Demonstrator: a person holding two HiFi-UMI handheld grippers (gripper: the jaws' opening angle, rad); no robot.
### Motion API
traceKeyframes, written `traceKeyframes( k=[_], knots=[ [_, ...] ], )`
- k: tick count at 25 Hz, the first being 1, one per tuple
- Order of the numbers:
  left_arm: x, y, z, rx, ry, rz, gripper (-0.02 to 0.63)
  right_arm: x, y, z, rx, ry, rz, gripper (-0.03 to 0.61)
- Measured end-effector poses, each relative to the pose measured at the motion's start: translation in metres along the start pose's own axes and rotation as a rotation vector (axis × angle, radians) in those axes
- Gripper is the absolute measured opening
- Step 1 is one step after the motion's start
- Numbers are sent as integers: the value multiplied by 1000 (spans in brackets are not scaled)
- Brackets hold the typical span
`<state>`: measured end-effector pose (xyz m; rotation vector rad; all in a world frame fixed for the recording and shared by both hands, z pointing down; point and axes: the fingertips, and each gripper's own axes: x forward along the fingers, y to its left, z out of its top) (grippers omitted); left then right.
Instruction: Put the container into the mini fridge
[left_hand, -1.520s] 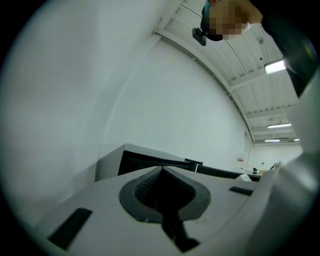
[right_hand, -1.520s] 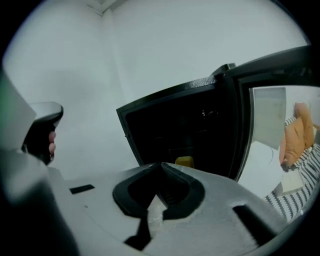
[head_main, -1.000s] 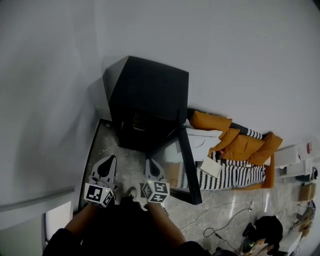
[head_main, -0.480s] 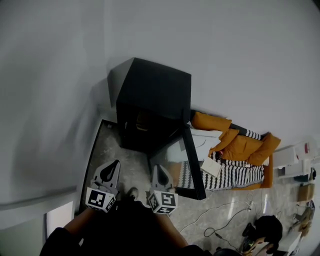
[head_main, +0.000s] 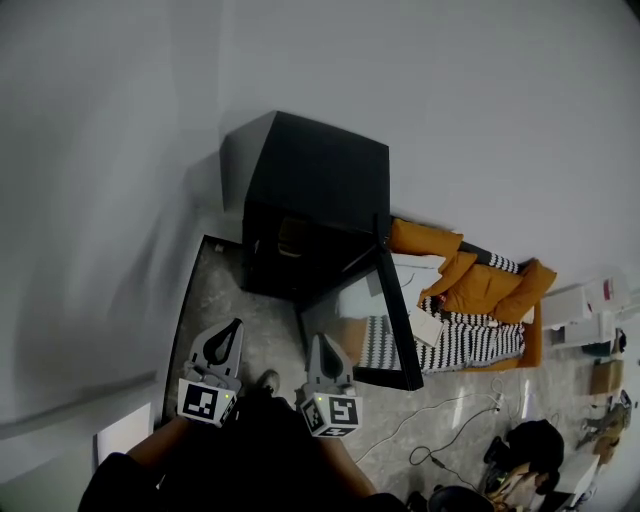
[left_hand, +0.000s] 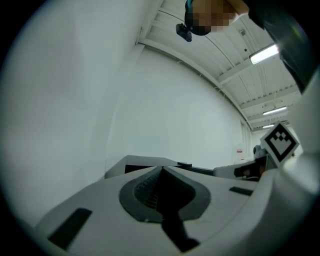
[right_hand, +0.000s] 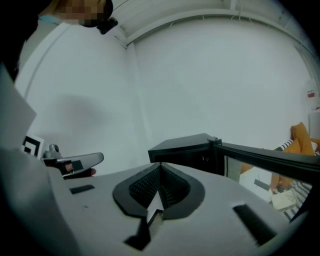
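Door (head_main: 396, 312) of the fridge (head_main: 320, 170) stands open, left gripper (head_main: 231, 328) and right gripper (head_main: 319, 340) both pinched shut, empty (container unseen): next, probably fetch it or close up.

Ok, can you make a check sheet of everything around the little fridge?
Surface: grey stone-patterned floor.
Job's things: black mini fridge, door open; container not clearly seen, only a dim pale shape inside.
Clutter: orange cushions, striped blanket, black bag.
Grippers: left gripper and right gripper, jaws shut, both empty.
Cables: white cable loose on the floor.
Surroundings: plain white wall.
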<state>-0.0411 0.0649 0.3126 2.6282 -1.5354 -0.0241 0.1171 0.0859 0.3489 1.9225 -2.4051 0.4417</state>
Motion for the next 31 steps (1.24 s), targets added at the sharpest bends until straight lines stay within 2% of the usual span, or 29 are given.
traceKeyframes(
  k=[15, 31],
  knots=[
    [-1, 2, -1, -9, -8, -57, 4, -4, 18, -4, -8, -16, -3, 2],
    [0, 1, -1, -24, 3, -63, 3, -6, 18, -1, -23, -13, -3, 2]
  ],
)
